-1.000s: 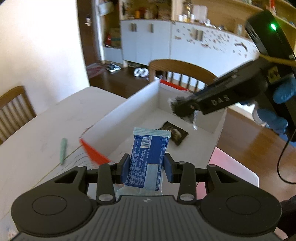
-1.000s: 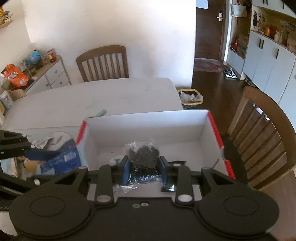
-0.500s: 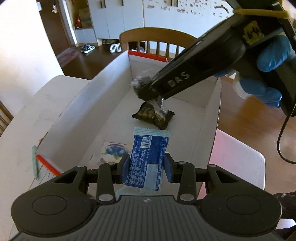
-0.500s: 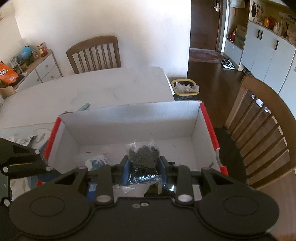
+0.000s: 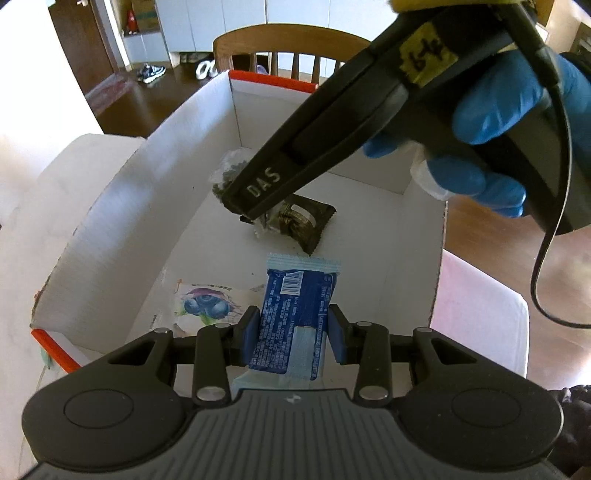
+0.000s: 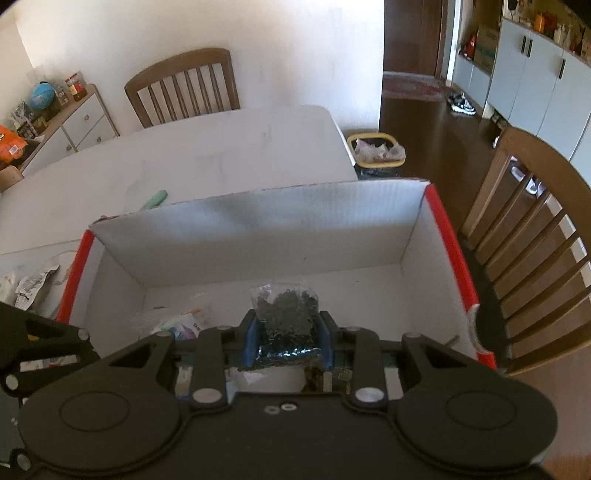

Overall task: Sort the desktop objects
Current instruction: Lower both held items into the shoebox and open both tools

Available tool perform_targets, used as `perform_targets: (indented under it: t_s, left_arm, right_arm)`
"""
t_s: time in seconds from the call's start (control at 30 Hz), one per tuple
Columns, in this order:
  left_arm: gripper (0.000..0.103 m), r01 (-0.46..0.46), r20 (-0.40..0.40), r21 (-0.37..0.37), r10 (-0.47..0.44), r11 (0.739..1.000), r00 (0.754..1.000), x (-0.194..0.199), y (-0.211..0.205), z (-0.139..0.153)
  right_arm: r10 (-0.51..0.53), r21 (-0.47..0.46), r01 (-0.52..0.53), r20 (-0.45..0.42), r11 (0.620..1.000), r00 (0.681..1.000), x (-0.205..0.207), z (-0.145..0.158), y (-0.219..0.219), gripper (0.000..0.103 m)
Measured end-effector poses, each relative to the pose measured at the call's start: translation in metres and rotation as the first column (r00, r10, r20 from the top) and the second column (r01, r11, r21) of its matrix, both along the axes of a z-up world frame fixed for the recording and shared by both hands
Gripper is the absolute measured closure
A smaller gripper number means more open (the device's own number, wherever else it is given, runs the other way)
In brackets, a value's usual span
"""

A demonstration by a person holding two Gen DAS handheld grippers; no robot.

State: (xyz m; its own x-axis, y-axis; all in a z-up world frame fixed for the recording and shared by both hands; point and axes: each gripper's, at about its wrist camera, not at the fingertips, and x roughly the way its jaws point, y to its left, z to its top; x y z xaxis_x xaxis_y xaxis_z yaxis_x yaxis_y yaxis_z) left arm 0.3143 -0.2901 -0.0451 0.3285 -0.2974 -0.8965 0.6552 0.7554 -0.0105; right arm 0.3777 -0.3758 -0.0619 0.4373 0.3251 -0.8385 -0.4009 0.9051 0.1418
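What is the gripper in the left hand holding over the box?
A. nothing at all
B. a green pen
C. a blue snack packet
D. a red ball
C: in the left wrist view the left gripper has its blue pads pressed on both sides of the blue snack packet, held above the floor of the white box.

White wall (image 6: pixel 229 33), dark wood floor (image 6: pixel 424 122), wooden chairs (image 6: pixel 184 85), grey cabinets (image 6: pixel 532 74)
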Motion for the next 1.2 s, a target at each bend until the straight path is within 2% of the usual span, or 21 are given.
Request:
perform_targets:
  t_s: [0.13, 0.43, 0.57, 0.67, 0.83, 0.9, 1.03, 1.2]
  left_arm:
    - [0.066, -0.021, -0.021, -0.005, 0.021, 1.0, 1.0, 0.009, 0.006, -0.001]
    - [0.066, 0.006, -0.06, 0.027, -0.004, 1.0, 0.998, 0.016, -0.003, -0.015]
    - [0.066, 0.017, -0.111, 0.024, -0.015, 1.0, 0.994, 0.017, -0.007, -0.019]
    - [0.066, -0.01, -0.16, 0.008, 0.011, 1.0, 0.987, 0.019, -0.002, -0.024]
    - [0.064, -0.025, -0.171, -0.001, 0.024, 1.0, 0.985, 0.016, 0.005, -0.024]
    - [0.062, -0.03, -0.158, -0.009, 0.028, 1.0, 0.987, 0.014, 0.007, -0.021]
    - [0.049, -0.057, -0.145, -0.019, 0.054, 0.998, 0.988, 0.01, 0.014, -0.015]
    - [0.042, -0.09, -0.127, -0.041, 0.084, 0.995, 0.988, 0.006, 0.022, -0.006]
  right_arm:
    - [0.004, -0.001, -0.004, -0.012, 1.0, 1.0, 0.006, -0.004, 0.003, 0.071]
    - [0.008, -0.018, -0.009, -0.064, 1.0, 0.998, 0.016, -0.017, 0.01, 0.071]
    - [0.003, -0.051, -0.007, -0.088, 0.999, 0.996, 0.02, -0.025, 0.014, 0.07]
    - [0.001, -0.066, -0.008, -0.106, 0.998, 0.994, 0.022, -0.03, 0.017, 0.07]
    - [0.004, -0.066, -0.012, -0.113, 0.998, 0.994, 0.023, -0.033, 0.019, 0.068]
    - [0.002, -0.066, -0.009, -0.113, 0.998, 0.994, 0.024, -0.033, 0.019, 0.067]
    - [-0.009, -0.062, 0.002, -0.111, 0.998, 0.994, 0.025, -0.031, 0.016, 0.065]
    - [-0.021, -0.04, 0.017, -0.1, 0.999, 0.995, 0.021, -0.025, 0.012, 0.059]
